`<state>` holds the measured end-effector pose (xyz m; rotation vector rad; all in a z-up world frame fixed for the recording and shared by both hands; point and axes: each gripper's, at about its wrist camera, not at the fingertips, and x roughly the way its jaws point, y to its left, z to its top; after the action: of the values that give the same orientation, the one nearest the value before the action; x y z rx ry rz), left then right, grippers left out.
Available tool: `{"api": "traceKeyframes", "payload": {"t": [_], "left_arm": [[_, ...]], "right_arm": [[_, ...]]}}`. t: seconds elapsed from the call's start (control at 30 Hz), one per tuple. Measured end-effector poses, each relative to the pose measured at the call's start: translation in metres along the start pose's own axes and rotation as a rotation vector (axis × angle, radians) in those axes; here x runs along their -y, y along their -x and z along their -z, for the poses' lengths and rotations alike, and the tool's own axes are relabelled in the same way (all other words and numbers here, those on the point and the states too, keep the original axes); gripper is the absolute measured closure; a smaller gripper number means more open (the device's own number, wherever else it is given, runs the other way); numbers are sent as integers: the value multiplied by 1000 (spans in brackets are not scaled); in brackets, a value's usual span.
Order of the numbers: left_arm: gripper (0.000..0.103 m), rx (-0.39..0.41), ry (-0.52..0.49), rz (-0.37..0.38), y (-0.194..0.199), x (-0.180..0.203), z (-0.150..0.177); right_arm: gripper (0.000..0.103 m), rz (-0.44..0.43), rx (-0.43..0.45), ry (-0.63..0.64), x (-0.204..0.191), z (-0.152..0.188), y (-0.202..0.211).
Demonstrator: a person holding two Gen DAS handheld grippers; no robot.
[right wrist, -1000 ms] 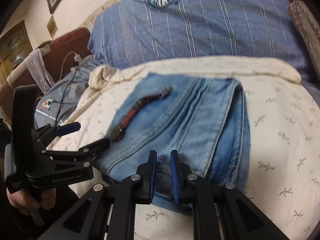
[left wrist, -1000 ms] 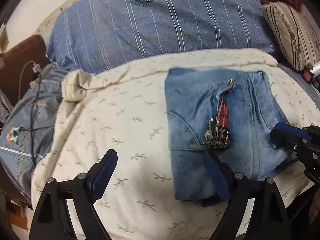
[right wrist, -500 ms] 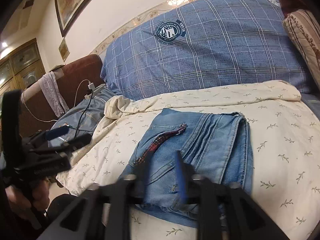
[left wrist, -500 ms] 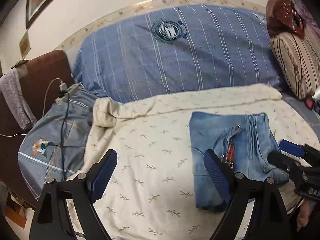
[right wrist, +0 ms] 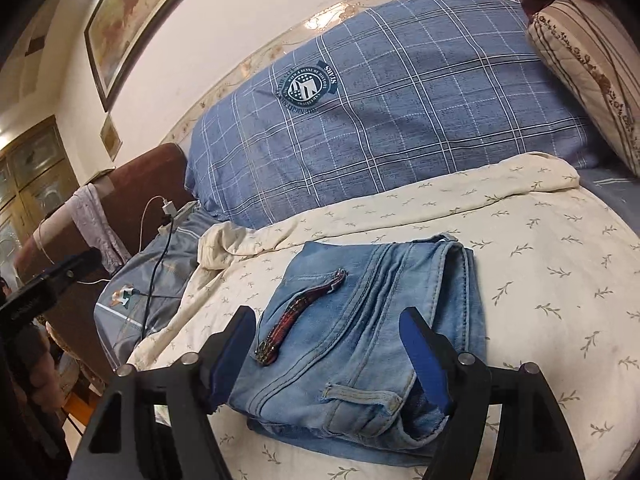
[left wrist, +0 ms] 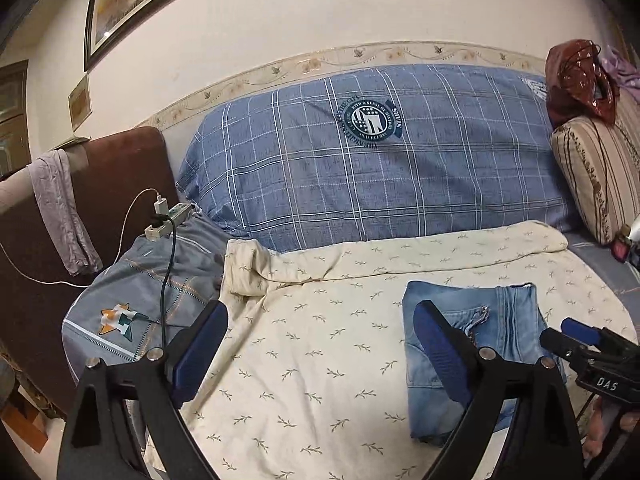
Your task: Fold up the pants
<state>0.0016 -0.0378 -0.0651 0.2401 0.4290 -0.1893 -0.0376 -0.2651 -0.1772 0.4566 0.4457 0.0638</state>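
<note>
The light blue jeans (right wrist: 372,320) lie folded into a compact rectangle on the cream leaf-print sheet (right wrist: 540,264), with a red patterned strap (right wrist: 304,312) on top. They also show in the left wrist view (left wrist: 480,344) at the right. My left gripper (left wrist: 320,352) is open and empty, held back above the sheet, left of the jeans. My right gripper (right wrist: 328,356) is open and empty, its jaws spread just above the near edge of the jeans. It shows in the left wrist view (left wrist: 576,340) at the far right.
A large blue plaid pillow (left wrist: 380,160) leans against the wall behind the sheet. A striped cushion (left wrist: 600,184) stands at the right. A grey-blue pillow (left wrist: 136,300) with a power strip and cables (left wrist: 168,216) lies left, next to a brown headboard (left wrist: 100,184).
Both grippers have pulled back and up from the jeans. My right gripper, shut one second ago, has opened. The jeans stay folded on the sheet.
</note>
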Motion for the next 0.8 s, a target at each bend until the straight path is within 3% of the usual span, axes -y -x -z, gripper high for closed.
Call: {"api": "traceKeyframes", "payload": {"t": [0.8], "left_arm": [[9,-13,15,-3,-6,1,1]], "right_arm": [[25,4,-5,-2,4,0,1]]}}
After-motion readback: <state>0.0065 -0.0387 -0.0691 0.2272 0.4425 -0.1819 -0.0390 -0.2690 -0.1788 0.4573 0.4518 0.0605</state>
